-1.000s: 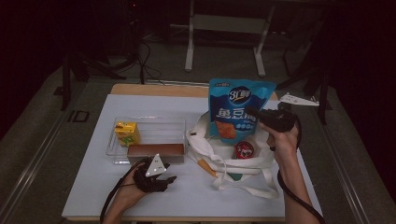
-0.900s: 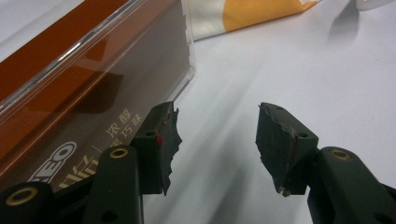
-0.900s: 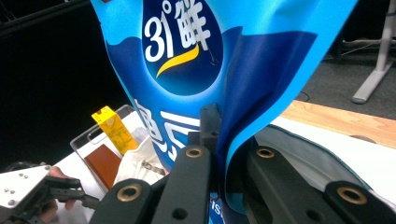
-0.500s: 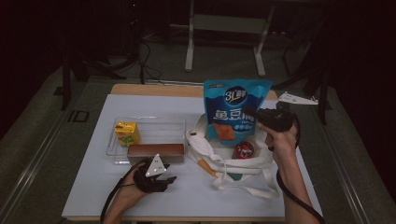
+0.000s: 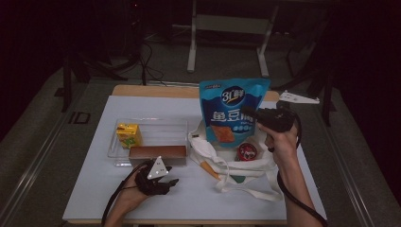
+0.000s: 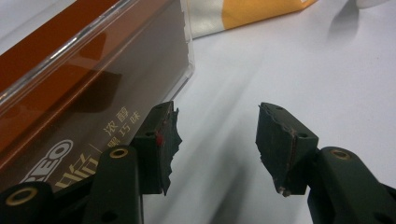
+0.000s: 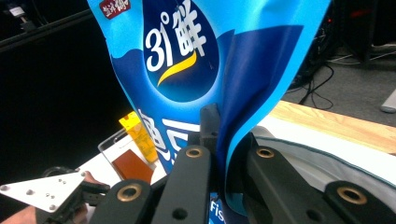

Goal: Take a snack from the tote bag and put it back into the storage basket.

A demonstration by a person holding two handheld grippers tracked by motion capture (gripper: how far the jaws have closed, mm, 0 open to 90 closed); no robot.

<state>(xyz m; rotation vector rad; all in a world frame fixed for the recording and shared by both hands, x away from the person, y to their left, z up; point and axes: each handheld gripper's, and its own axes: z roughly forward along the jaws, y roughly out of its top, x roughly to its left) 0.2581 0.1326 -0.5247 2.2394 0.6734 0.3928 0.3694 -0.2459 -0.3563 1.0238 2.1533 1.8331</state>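
Observation:
A blue snack bag hangs upright over the open white tote bag, with my right gripper shut on its right edge. In the right gripper view the jaws pinch a fold of the blue snack bag. My left gripper rests low on the white table near the front, open and holding nothing. In the left gripper view the left gripper stands beside a brown box lying in a clear tray.
The clear tray at the left holds a yellow juice box and the brown box. A red round pack lies in the tote bag, with an orange item at its front edge. A wooden strip borders the table's far side.
My right gripper has carried the blue snack bag a little to the left over the tote bag. The left gripper has stayed where it was.

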